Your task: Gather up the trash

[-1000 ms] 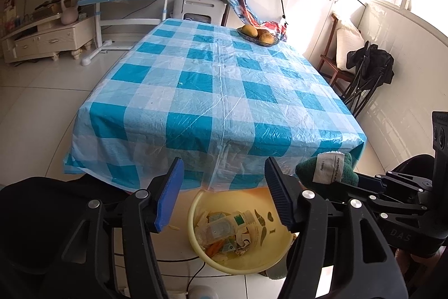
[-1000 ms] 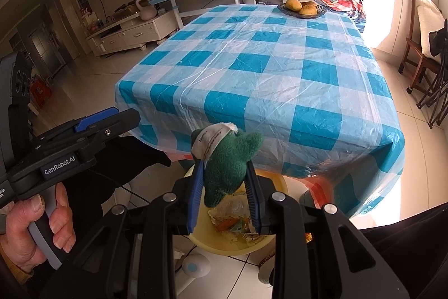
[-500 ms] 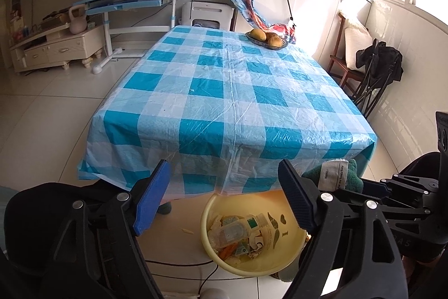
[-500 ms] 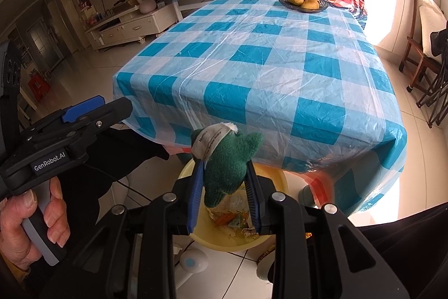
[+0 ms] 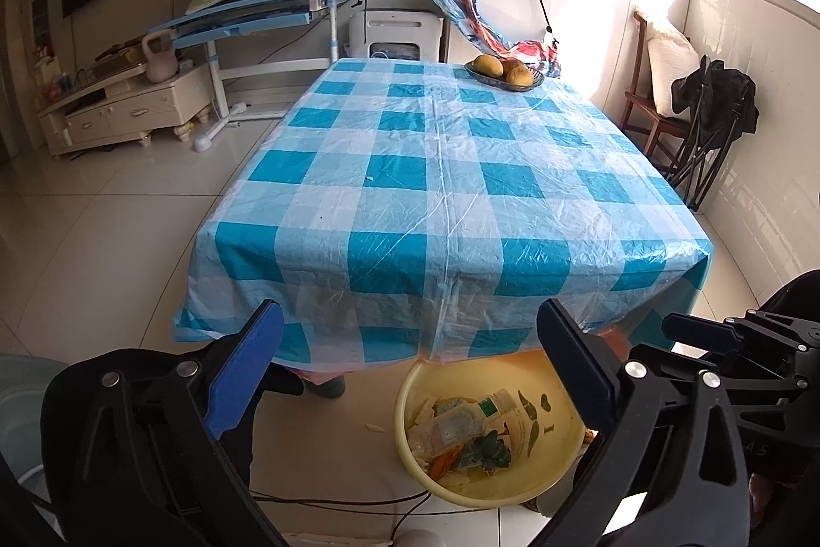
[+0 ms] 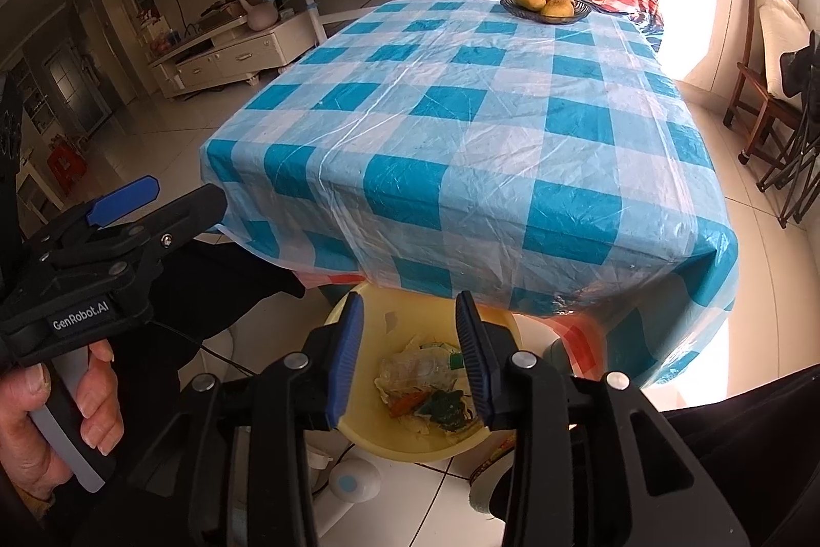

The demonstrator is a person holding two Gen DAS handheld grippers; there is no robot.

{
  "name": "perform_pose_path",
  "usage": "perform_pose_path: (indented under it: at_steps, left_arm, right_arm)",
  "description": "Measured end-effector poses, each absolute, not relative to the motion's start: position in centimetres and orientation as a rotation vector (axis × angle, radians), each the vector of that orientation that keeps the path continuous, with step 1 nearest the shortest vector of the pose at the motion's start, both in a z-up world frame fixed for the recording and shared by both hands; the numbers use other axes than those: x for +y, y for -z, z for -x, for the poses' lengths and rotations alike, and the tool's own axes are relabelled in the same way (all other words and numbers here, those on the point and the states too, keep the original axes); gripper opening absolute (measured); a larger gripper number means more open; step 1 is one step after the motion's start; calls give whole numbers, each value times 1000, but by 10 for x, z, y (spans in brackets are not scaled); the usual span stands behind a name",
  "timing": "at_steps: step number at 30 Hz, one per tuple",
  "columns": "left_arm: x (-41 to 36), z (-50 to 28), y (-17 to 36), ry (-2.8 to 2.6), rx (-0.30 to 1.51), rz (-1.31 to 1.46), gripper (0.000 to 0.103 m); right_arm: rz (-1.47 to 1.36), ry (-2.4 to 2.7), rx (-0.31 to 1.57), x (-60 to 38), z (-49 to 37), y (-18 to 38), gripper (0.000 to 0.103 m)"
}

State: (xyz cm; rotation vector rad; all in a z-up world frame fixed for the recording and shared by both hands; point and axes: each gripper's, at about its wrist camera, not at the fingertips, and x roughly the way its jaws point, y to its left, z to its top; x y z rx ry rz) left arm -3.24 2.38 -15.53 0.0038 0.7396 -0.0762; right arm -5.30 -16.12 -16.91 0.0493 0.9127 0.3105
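A yellow basin (image 5: 548, 478) of trash stands on the floor under the near edge of the table; it also shows in the right wrist view (image 6: 410, 444). A green plush toy (image 6: 445, 407) lies in it among a clear plastic bottle (image 6: 410, 367) and wrappers; the toy also shows in the left wrist view (image 5: 487, 447). My right gripper (image 6: 410, 347) is open and empty just above the basin. My left gripper (image 5: 410, 362) is open wide and empty, held above the floor beside the basin.
The table wears a blue-and-white checked plastic cloth (image 5: 441, 167). A dish of fruit (image 5: 505, 73) sits at its far end. A small white round device (image 6: 353, 480) and cables lie on the floor by the basin. Chairs (image 5: 712, 137) stand to the right.
My right gripper opened and the green plush toy dropped into the basin. Both grippers pulled back a little from the table.
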Motion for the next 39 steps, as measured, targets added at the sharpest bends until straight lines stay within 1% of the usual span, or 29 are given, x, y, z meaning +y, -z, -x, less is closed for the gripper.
perform_pose_path:
  at_steps: [5,7,9,11,15,17,27,39]
  left_arm:
    - [18,34,148,49,749,-27,96]
    - [15,36,145,53,752,-31,96]
    - [13,39,142,59,754,-28,96]
    - [10,42,138,48,748,-45,96]
    - [1,48,129,41,723,-93,96]
    - [1,52,124,51,716,-91,96]
    - [1,73,107,78,637,-79,96]
    - [-9,86,92,80,604,-97,96]
  right_arm:
    - [-73,-263,867,-170,55,161,61]
    - [-83,-240,847,-174,56,157,65]
    - [-88,-212,825,-177,58,153,73]
    - [-91,-187,806,-179,59,149,76]
    - [-89,-141,765,-183,62,143,86]
    - [-83,-118,740,-185,64,138,89]
    - [-36,-36,581,-185,83,117,95]
    - [-37,-5,520,-184,99,112,95]
